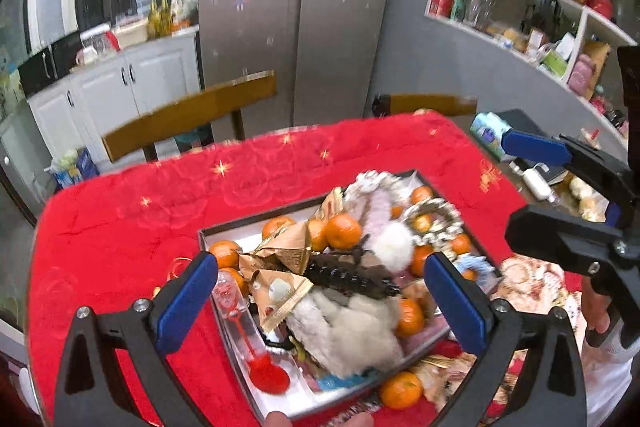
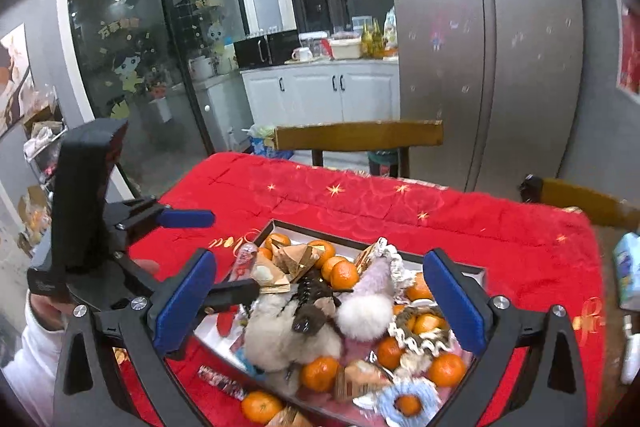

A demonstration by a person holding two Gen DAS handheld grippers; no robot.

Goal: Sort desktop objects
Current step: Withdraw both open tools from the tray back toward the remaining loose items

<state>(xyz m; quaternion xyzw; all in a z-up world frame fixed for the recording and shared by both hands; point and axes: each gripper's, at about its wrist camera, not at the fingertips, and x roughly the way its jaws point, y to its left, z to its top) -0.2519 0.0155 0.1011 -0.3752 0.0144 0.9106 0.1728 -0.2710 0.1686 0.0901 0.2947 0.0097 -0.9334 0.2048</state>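
A shallow dark-rimmed box [image 1: 224, 227] [image 2: 452, 265] lies on the red tablecloth [image 1: 132, 211] [image 2: 360, 199], piled with tangerines [image 1: 342, 230] [image 2: 344, 275], gold paper wraps [image 1: 280, 255], fluffy pompoms [image 1: 352, 335] [image 2: 364, 313], a black hair claw [image 1: 352, 279] [image 2: 312, 311] and a clear tube with a red end [image 1: 248, 331]. One tangerine [image 1: 400, 389] [image 2: 262, 407] lies on the cloth outside the box. My left gripper [image 1: 320, 303] is open above the box. My right gripper [image 2: 318, 299] is open above it too; it also shows at the right of the left wrist view [image 1: 532, 187].
Two wooden chairs [image 1: 192, 111] [image 2: 360, 135] stand behind the table, with a steel fridge [image 1: 296, 11] behind them. Wall shelves [image 1: 520, 7] hold goods. A tissue pack [image 1: 488, 131] [image 2: 626, 267] and a small bottle [image 1: 538, 183] lie off the table's right side.
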